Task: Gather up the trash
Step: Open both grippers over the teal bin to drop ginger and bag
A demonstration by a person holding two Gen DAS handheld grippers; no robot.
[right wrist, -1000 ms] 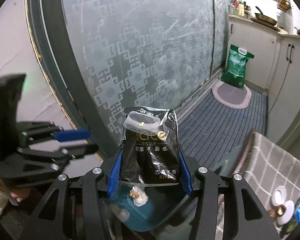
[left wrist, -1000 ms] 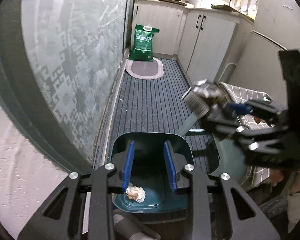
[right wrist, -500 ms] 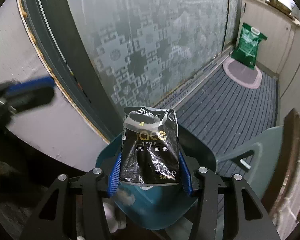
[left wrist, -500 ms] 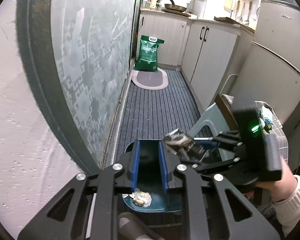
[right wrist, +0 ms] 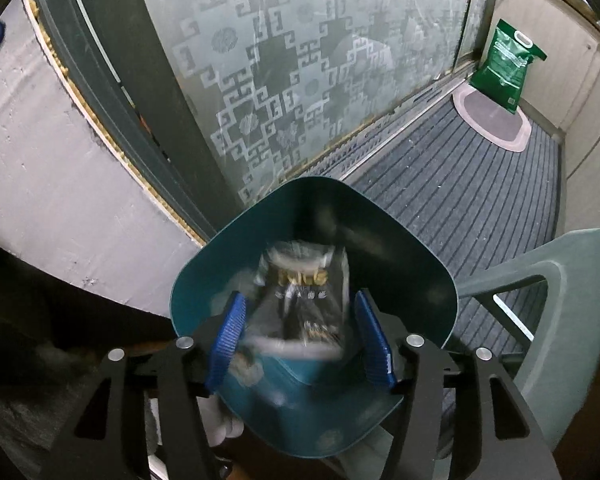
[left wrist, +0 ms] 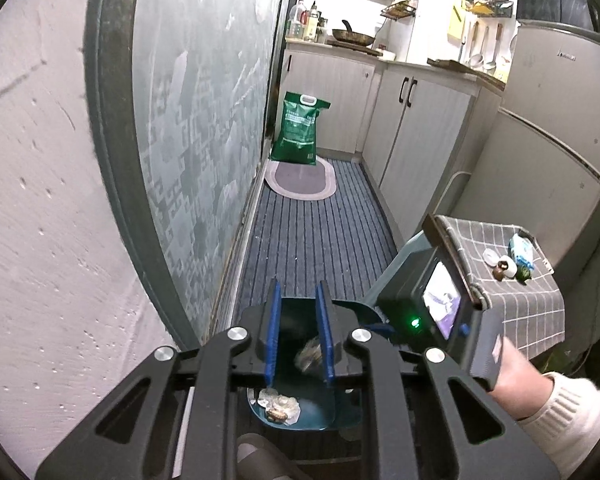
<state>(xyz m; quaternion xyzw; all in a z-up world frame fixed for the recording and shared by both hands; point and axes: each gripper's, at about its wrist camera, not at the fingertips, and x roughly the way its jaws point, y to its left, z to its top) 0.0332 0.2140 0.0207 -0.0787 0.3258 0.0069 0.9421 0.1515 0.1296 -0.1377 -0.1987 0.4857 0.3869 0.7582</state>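
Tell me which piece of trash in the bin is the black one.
The black tissue packet, with gold lettering, blurred between the right gripper's just-opened fingers inside the teal bin. The other piece, the crumpled white wad, lies on the bin's floor.

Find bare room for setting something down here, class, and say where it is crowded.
Free: the striped floor mat between the glass door and the cabinets. Crowded: the teal bin, with the black tissue packet and crumpled trash inside.

The right tool (right wrist: 300,340) has just spread wider, and the black tissue pack (right wrist: 304,300) is dropping free into the teal bin (right wrist: 400,240).
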